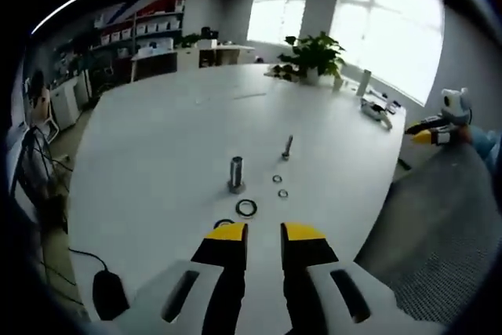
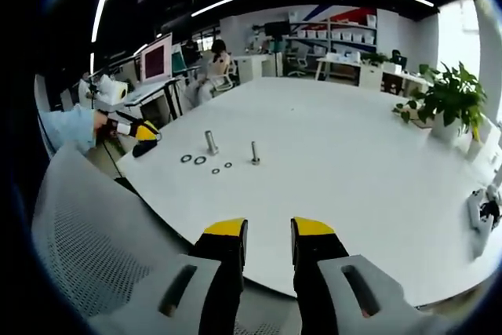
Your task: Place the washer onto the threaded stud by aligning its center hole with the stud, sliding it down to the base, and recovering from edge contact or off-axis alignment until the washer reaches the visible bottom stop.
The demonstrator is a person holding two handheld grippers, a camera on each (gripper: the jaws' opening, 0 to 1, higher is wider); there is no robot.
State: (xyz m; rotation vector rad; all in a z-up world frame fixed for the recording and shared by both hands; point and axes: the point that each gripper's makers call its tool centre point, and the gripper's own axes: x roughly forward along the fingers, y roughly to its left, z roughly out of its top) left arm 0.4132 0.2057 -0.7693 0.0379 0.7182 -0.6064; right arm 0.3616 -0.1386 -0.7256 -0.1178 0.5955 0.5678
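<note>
Both hand-held gripper (image 1: 263, 231) jaws slightly parted, holding nothing.

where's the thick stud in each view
left gripper view: thick stud stands upright on the white table, just above and left of the left claw, big washer below it.
right gripper view: stud sits left of centre, far beyond the right claw.
shared landmark: potted plant.

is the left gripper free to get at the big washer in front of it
Probably yes. The left gripper is open and empty, and the big washer lies flat on bare table just ahead of its tips, with nothing between; the thick stud stands beyond it.
</note>
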